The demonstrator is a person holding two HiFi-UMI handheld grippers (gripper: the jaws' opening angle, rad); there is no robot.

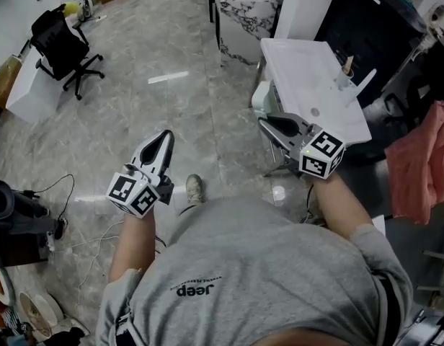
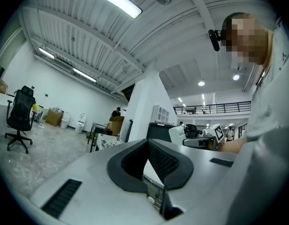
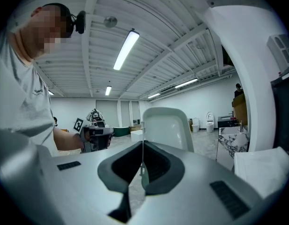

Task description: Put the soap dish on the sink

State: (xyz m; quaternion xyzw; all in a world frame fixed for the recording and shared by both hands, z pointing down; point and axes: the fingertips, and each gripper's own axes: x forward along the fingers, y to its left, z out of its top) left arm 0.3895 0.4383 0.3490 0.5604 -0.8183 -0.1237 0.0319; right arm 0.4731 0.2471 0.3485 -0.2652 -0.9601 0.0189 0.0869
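Clamped in the right claw (image 3: 142,144): the soap dish (image 3: 165,125), pinched by its thin rim. Drawn narrow, with only that edge between the pads. Held upright, pale hollow face turned back toward the claw's camera, rounded top rising above the jaw tips. From the head view, seen as a pale shape just beside the near left edge of the sink (image 1: 308,71), at about rim level. Cannot tell whether touching the sink or just short of it.

On the other side, the left claw (image 1: 163,137): closed, pads meeting at the tips, nothing between them. Pointed level over open floor (image 1: 171,78), well apart from both sink and dish. Behind its jaws, a marker cube (image 1: 132,193) at the wrist end.

Outward from the claws: a white, flat-topped sink, with a white faucet (image 1: 362,85) rising near its right side. Past the sink's far end, a marble-patterned cabinet (image 1: 243,16). Right of the sink, a pink cloth (image 1: 424,157) hanging down. Below, between the two forearms, a shoe (image 1: 195,188) on the grey stone floor. Farther off at upper left, a black office chair (image 1: 63,49). At lower left, cables (image 1: 63,189) trailing across the floor beside dark equipment.
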